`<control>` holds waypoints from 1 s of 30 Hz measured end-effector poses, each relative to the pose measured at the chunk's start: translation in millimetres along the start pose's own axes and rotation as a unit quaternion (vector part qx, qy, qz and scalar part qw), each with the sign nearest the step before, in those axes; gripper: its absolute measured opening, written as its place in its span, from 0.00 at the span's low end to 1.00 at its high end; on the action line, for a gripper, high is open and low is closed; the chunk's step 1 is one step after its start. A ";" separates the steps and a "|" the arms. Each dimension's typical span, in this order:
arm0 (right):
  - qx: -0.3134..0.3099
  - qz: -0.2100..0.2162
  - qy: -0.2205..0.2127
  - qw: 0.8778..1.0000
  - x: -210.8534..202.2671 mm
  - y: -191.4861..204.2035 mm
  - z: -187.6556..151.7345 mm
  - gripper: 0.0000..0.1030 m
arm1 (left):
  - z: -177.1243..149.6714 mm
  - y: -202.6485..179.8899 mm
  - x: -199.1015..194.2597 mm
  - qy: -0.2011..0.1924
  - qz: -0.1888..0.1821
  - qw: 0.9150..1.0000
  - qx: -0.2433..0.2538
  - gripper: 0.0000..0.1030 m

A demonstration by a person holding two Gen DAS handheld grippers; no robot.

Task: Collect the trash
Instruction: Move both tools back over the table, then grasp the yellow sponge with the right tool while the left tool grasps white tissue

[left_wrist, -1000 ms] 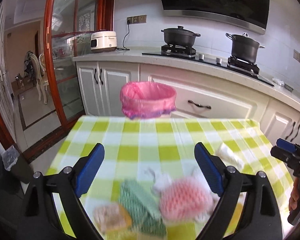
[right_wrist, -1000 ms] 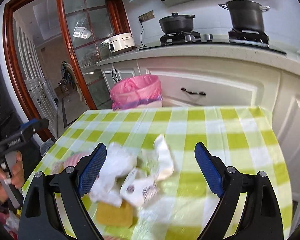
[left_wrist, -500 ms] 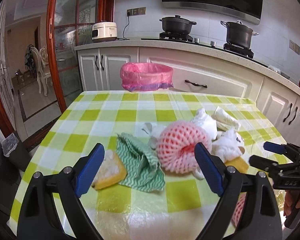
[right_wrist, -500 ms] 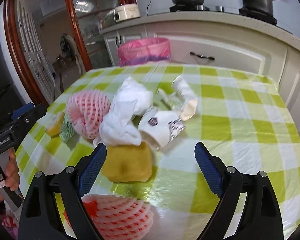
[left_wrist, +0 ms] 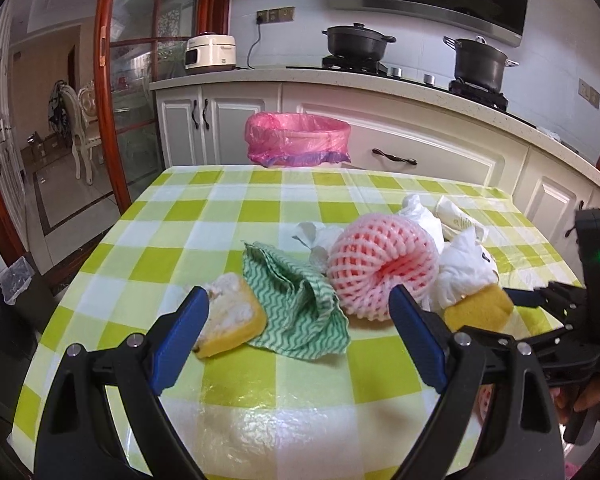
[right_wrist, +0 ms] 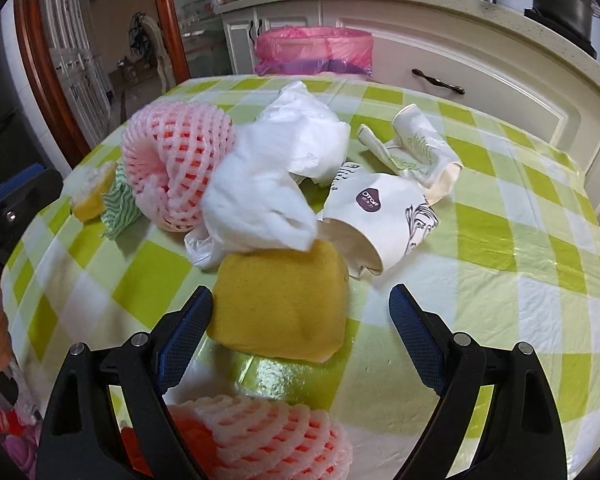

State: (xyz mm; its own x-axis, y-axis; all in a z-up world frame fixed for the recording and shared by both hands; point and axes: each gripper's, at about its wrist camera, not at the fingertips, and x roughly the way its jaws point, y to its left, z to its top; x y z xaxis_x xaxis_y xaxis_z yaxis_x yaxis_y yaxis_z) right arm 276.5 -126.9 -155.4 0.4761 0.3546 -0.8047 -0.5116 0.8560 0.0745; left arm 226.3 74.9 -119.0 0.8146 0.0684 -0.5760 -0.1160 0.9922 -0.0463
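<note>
Trash lies piled on a green-checked table [left_wrist: 228, 208]. In the left wrist view I see a yellow sponge [left_wrist: 230, 320], a green wavy cloth [left_wrist: 296, 304], a pink foam fruit net [left_wrist: 380, 268] and white plastic [left_wrist: 464, 272]. My left gripper [left_wrist: 296, 336] is open just before the cloth. In the right wrist view my right gripper [right_wrist: 300, 328] is open around a yellow sponge [right_wrist: 280, 304], beside a crushed paper cup [right_wrist: 376, 216], white plastic [right_wrist: 268, 176] and a second foam net [right_wrist: 256, 440]. A pink-lined bin [left_wrist: 298, 140] stands beyond the table.
White kitchen cabinets [left_wrist: 420, 152] and a counter with two black pots [left_wrist: 356, 42] run behind the bin. A glass door with a red wooden frame [left_wrist: 104, 80] stands at the left. Another flattened paper cup [right_wrist: 424, 148] lies farther back on the table.
Both grippers have moved down and closer to the trash pile. The right gripper's fingers now flank the yellow sponge; the left has dropped nearer the cloth.
</note>
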 end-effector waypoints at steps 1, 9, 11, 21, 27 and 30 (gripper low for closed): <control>0.000 0.001 0.007 1.000 2.5 -1.2 0.9 0.76 | -0.3 -2.0 0.9 0.002 -0.004 1.000 0.003 0.86; 0.043 0.025 0.002 0.999 -3.2 -29.1 -1.6 0.29 | -2.8 -28.1 10.6 0.024 -0.035 0.999 0.022 0.86; 0.050 0.025 -0.012 0.998 -12.0 -36.5 -3.7 0.28 | -2.6 -40.0 12.6 0.027 -0.045 0.998 0.033 0.85; 0.114 0.028 -0.060 0.991 -49.0 -87.3 -21.1 0.28 | -2.7 -124.4 32.7 0.035 -0.102 0.987 0.115 0.78; 0.145 0.029 -0.079 0.986 -67.3 -111.3 -34.8 0.28 | -3.4 -156.8 59.2 0.075 -0.138 0.978 0.139 0.69; 0.153 0.029 -0.090 0.984 -74.5 -118.6 -39.2 0.28 | -7.8 -165.6 76.7 0.117 -0.154 0.972 0.131 0.58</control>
State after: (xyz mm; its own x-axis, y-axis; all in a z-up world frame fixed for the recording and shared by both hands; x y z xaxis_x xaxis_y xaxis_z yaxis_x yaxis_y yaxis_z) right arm 273.7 -269.6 -127.4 0.5862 0.4427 -0.6785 -0.3153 0.8961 0.3124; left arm 303.6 -85.0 -161.9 0.6331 -0.2318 -0.7385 0.2876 0.9562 -0.0535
